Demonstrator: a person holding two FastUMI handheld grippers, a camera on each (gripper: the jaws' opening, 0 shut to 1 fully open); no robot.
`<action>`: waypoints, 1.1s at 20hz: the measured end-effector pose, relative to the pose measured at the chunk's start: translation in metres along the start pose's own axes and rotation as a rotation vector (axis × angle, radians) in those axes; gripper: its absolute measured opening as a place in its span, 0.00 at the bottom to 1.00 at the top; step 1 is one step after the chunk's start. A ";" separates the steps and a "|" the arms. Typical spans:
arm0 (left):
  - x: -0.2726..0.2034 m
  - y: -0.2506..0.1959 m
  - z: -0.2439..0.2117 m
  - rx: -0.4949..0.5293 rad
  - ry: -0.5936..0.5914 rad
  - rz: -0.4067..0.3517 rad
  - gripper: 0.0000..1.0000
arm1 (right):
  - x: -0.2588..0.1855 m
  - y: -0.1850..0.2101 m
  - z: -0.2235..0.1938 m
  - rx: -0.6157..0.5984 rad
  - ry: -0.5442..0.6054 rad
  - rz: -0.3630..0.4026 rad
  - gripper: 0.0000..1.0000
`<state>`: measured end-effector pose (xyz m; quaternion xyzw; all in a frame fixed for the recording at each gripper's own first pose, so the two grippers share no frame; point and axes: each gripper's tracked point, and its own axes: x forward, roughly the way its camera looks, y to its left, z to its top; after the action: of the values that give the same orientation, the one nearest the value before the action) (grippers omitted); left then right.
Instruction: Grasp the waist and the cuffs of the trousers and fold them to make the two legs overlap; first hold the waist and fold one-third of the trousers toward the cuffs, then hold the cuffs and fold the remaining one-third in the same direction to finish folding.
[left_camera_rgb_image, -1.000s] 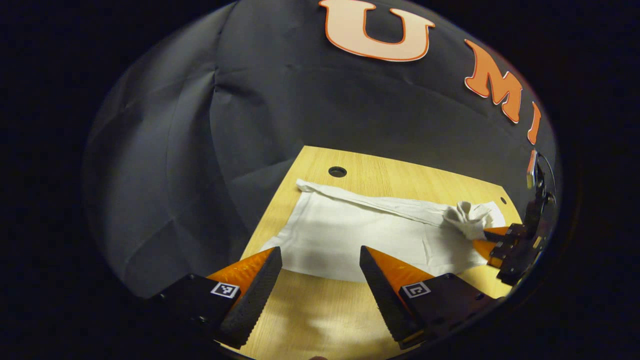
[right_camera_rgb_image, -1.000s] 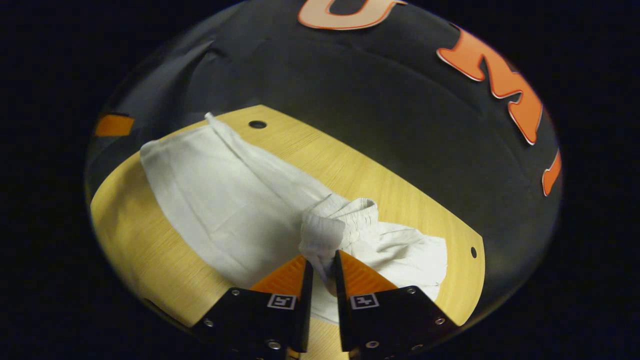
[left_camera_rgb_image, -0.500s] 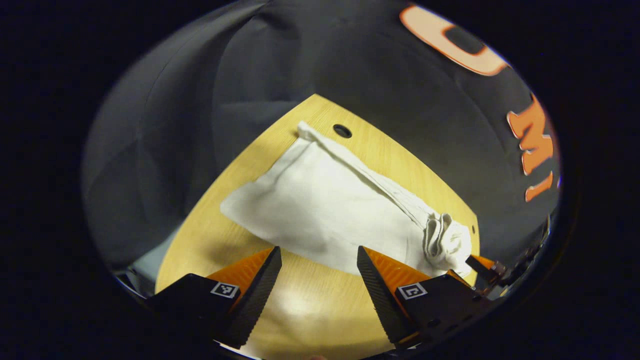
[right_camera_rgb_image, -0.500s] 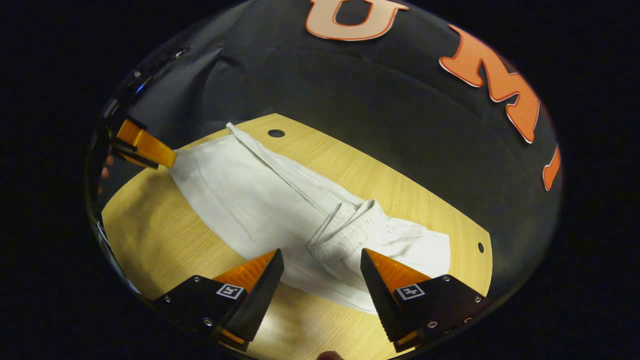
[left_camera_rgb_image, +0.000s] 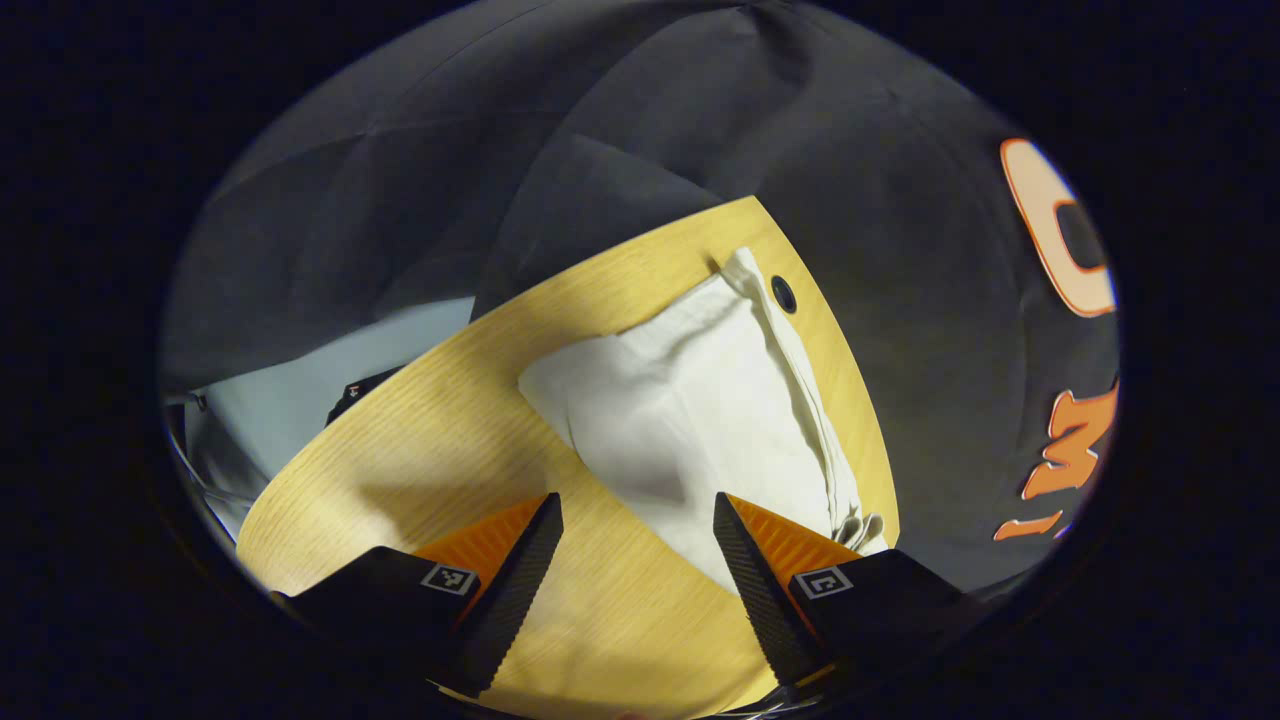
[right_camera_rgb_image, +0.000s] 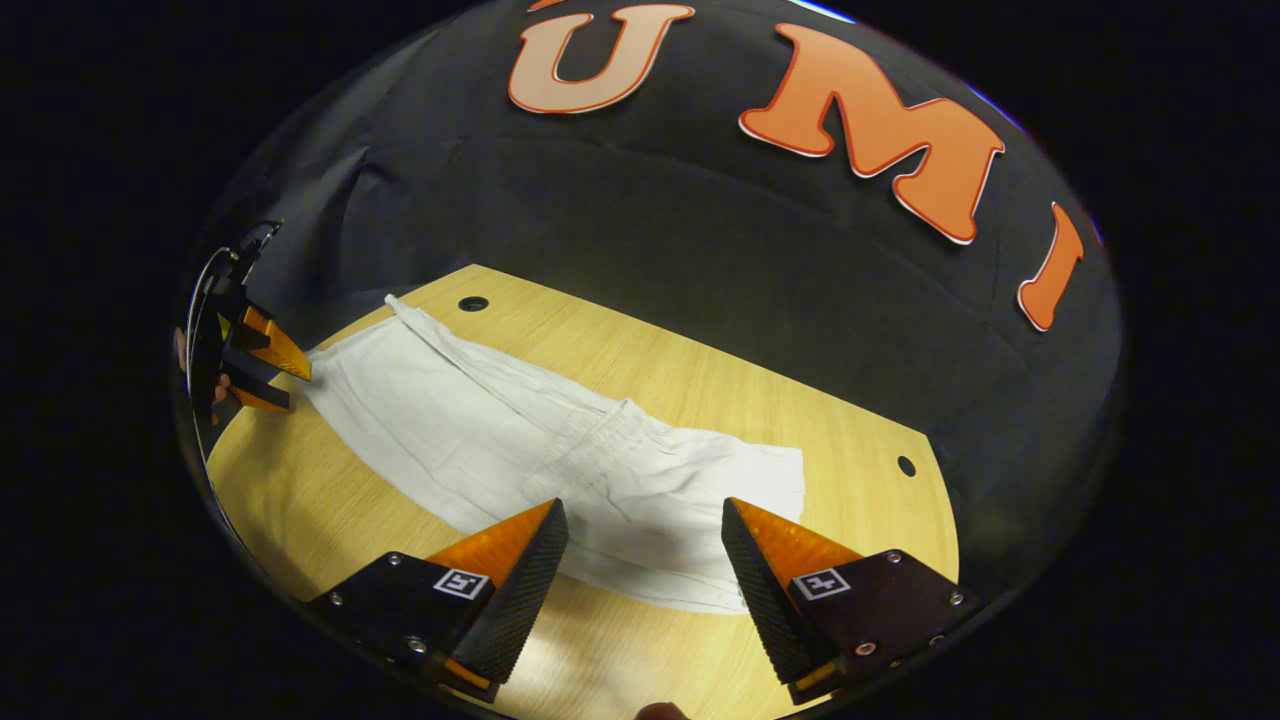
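Moved: your right gripper (right_camera_rgb_image: 640, 560) let go of the waist, now flat.
Trousers (right_camera_rgb_image: 520, 440): on the table (right_camera_rgb_image: 760, 400), just ahead of its spread fingers.
Left gripper (left_camera_rgb_image: 635, 560): fingers apart, by the cuffs.

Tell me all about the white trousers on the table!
The white cloth trousers lie flat and a bit wrinkled on the light wooden table. The gathered waist has been folded over onto the legs, its band near the middle. One far corner sits beside a round hole in the table. Neither open gripper touches them.
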<state>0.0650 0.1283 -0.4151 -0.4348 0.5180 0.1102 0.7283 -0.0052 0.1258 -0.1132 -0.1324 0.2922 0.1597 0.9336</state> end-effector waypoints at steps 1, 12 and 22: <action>0.006 0.004 0.003 -0.005 -0.002 0.011 0.99 | -0.002 -0.007 0.001 0.011 -0.005 -0.010 0.94; 0.047 -0.036 0.022 0.082 -0.032 0.001 0.94 | -0.021 -0.053 -0.001 0.113 -0.023 -0.097 0.95; 0.075 -0.048 0.032 0.005 -0.068 -0.124 0.14 | -0.029 -0.073 -0.025 0.126 0.026 -0.150 0.94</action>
<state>0.1488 0.1015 -0.4512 -0.4603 0.4651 0.0784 0.7521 -0.0132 0.0440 -0.1048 -0.0971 0.3029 0.0690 0.9455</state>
